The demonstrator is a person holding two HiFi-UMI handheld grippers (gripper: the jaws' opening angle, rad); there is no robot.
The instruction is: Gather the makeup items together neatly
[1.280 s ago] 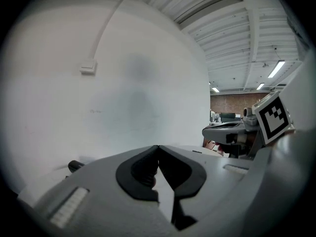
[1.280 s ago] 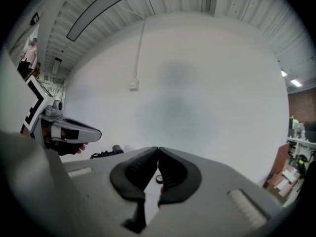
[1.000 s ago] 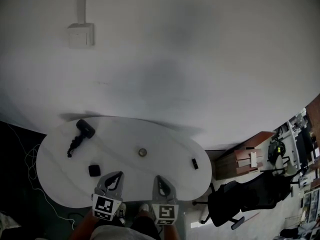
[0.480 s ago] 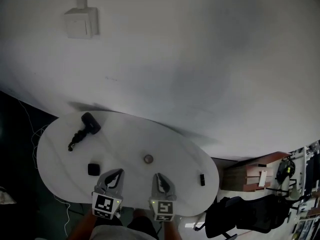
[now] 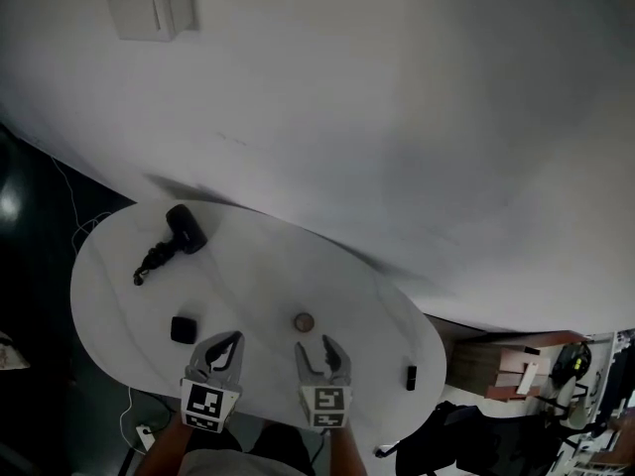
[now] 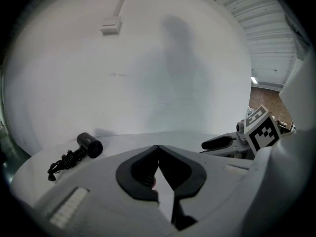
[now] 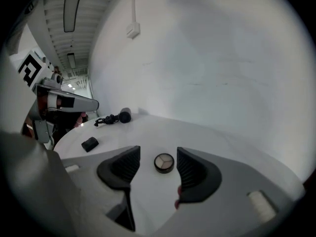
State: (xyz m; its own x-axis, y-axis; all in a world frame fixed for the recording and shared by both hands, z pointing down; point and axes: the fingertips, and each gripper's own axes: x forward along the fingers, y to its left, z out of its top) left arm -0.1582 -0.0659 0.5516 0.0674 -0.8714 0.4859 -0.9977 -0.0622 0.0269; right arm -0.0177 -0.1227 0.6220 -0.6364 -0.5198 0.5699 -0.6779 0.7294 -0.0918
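- Head view: we hold both tools low over the near edge of the white oval table [image 5: 258, 276]. The left gripper [image 5: 233, 338] has its jaws closed together and carries nothing. The right gripper [image 5: 317, 345] has its jaws parted and points at the round compact [image 5: 304, 320], which lies just ahead of it. The makeup is still scattered: a small black case [image 5: 183, 329] lies left of the left gripper, and a small dark oblong item [image 5: 411, 376] lies well off near the right rim. A corded hair dryer [image 5: 186, 228] lies at the far left.
- Left gripper view: the jaws meet at their tips with nothing between them, and the left gripper [image 6: 158, 147] hangs above the table. We judge it is idle while the other tool works. The corded hair dryer [image 6: 89, 146] lies far left. The right gripper [image 6: 217, 143] and its marker cube [image 6: 262, 130] show at the right.
- Right gripper view: the jaws of the right gripper [image 7: 158, 151] are opening, and the round compact [image 7: 164, 163] is framed between them. It lies flat on the table and neither pad touches it. We judge the gap is being set to straddle it for a pick. The small black case [image 7: 90, 143] lies to the left, a likely spot to gather the pieces.
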